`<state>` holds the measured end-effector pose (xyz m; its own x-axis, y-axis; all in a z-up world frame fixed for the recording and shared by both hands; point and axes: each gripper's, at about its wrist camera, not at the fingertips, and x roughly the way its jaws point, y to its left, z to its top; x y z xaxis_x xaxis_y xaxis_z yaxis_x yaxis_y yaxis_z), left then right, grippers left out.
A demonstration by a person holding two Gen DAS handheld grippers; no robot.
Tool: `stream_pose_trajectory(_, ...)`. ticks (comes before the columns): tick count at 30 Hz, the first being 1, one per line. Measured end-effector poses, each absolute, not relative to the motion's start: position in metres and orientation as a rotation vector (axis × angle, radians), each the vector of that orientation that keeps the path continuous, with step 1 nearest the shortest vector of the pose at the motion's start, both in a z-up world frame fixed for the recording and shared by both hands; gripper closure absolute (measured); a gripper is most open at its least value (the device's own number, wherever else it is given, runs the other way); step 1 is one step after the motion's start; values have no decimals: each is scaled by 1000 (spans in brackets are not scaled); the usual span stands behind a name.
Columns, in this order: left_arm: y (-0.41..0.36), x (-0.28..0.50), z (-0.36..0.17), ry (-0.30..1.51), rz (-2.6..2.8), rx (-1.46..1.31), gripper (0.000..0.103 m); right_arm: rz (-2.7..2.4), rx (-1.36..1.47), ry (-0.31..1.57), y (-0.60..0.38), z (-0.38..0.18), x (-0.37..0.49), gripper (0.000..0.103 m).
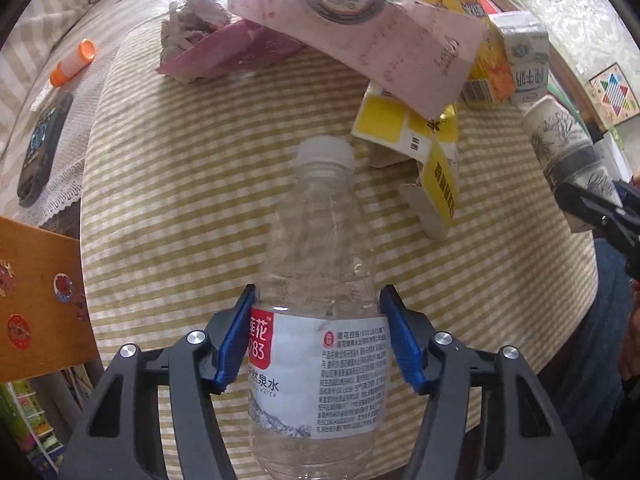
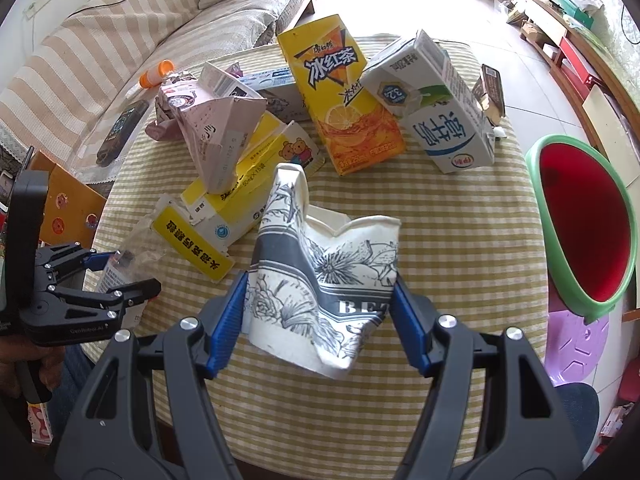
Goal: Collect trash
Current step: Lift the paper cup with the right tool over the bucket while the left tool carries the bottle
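A clear water bottle (image 1: pixel 316 264) with a white cap lies on the checked tablecloth (image 1: pixel 180 184). My left gripper (image 1: pixel 318 292) is shut on it, with both blue pads against its labelled body. From the right wrist view the same left gripper (image 2: pixel 132 272) shows at the left table edge around the bottle (image 2: pixel 116 268). My right gripper (image 2: pixel 320 280) is shut on a crumpled paper cup (image 2: pixel 324 264) printed with dark flowers, held above the table. The cup (image 1: pixel 560 140) and the right gripper (image 1: pixel 592 204) also show at the right edge of the left wrist view.
More trash lies on the table: a yellow iced tea carton (image 2: pixel 340 104), a white milk carton (image 2: pixel 440 112), a torn yellow box (image 2: pixel 240 184) and pink packaging (image 2: pixel 212 132). A green-rimmed red bin (image 2: pixel 584 224) stands right of the table. A sofa (image 2: pixel 120 52) holds a phone and an orange-capped tube.
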<state>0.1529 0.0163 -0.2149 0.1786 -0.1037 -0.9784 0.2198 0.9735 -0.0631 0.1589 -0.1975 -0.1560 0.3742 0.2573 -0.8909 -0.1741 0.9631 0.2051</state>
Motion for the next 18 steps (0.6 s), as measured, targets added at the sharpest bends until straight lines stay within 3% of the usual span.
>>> stream_pose_trajectory(7,22,152,-201,1322,-198,79,45,281,87,1145,-200,-154,157,38)
stream_pose_trajectory(18,28,143,-129,1125,-161,55,45,302,86,1080,-206,-125,154,38)
